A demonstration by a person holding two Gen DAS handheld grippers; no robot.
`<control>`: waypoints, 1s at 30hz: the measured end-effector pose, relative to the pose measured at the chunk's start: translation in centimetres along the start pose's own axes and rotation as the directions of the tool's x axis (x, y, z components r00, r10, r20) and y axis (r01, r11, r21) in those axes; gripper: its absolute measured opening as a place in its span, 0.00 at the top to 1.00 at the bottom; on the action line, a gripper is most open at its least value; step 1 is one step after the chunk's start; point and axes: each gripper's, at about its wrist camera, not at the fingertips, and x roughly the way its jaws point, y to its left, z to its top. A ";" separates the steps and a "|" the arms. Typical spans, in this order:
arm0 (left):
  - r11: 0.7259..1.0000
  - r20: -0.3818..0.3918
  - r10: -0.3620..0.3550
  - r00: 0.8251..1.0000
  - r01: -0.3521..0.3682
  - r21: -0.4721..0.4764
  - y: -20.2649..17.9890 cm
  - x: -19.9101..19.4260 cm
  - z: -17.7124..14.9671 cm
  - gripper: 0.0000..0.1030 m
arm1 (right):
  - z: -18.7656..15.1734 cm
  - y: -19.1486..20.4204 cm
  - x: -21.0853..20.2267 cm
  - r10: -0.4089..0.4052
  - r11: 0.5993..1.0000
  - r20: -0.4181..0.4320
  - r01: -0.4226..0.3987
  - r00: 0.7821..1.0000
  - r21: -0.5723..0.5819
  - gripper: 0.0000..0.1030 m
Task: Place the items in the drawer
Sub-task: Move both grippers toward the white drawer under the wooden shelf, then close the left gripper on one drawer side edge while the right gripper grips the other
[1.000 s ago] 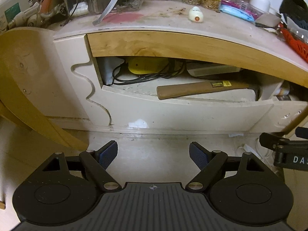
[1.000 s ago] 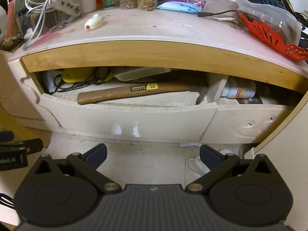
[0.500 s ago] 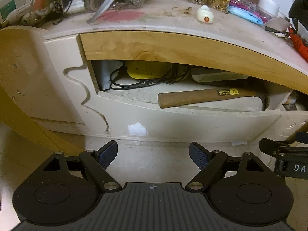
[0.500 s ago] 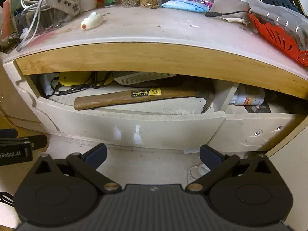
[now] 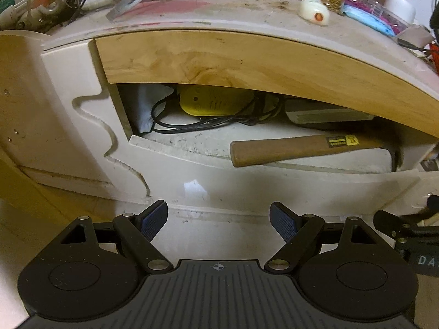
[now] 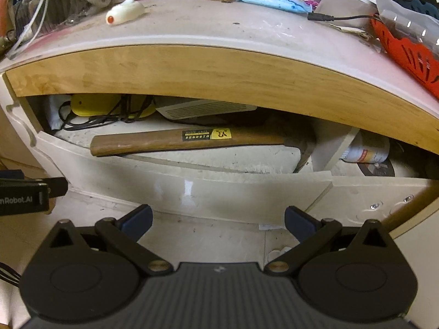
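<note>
Both tools have moved closer to the open drawer (image 5: 247,181) than a second ago; its front and contents now fill more of each view. Left tool (image 5: 218,220) spread wide, holding nothing, low in front of the drawer face. Right tool (image 6: 218,222) same: wide apart, nothing held. Hammer (image 6: 192,138) lies flat inside the drawer, wooden handle pointing left, head at the right end, unchanged. Yellow device (image 5: 214,104) with black cable (image 5: 197,126) sits at the back left. White egg-shaped item (image 6: 124,13) rests on the counter (image 6: 219,27), not in the drawer.
</note>
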 end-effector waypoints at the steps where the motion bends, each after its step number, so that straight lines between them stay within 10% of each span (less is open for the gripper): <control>1: 1.000 -0.002 0.001 1.000 -0.001 0.001 0.0 0.3 0.1 0.20 | 0.1 0.0 0.3 -0.002 1.000 -0.001 0.002 1.000 -0.002 0.00; 30: 0.997 0.041 0.076 0.996 -0.077 0.016 0.4 6.5 1.7 0.20 | 0.4 -0.8 6.6 -0.042 0.998 -0.004 0.042 0.999 0.039 0.00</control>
